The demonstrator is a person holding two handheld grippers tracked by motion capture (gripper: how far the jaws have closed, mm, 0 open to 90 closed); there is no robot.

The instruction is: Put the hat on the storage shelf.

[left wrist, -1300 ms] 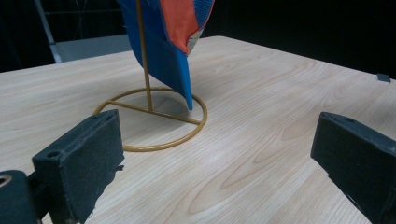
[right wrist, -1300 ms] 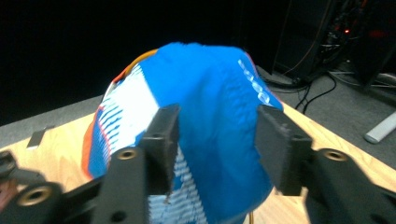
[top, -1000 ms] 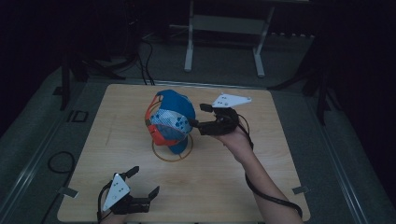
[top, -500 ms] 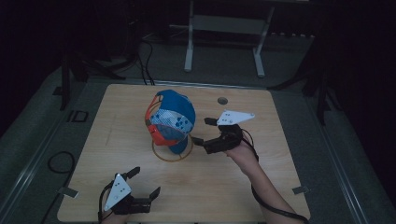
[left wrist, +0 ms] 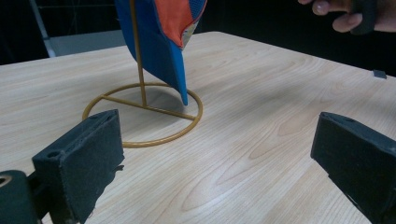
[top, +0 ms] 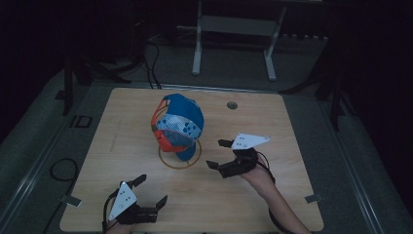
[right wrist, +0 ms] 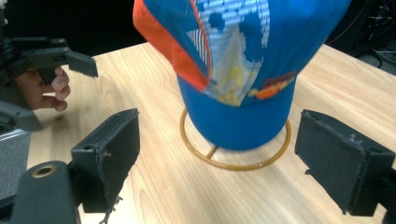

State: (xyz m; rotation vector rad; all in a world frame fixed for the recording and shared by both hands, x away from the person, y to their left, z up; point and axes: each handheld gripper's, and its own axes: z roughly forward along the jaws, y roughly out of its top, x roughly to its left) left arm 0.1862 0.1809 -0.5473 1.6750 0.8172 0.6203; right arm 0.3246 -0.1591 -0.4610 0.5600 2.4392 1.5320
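Observation:
A blue and orange cap (top: 178, 126) hangs on a thin gold wire stand (top: 180, 158) with a ring base, in the middle of the wooden table (top: 272, 122). My right gripper (top: 220, 153) is open just right of the stand, jaws pointing at the cap (right wrist: 233, 70), nothing between them. My left gripper (top: 152, 190) is open near the table's front edge, left of centre, facing the stand's ring base (left wrist: 144, 116) and the cap's brim (left wrist: 163, 51). Its jaws hold nothing.
A round hole (top: 232, 105) sits in the table top at the back right. A grey metal frame (top: 234, 34) stands on the floor behind the table. Cables (top: 153, 58) lie on the floor at the back left.
My right gripper has moved from beside the cap's upper right toward me and down, away from the cap, to the table beside the stand's base. The left gripper stays put.

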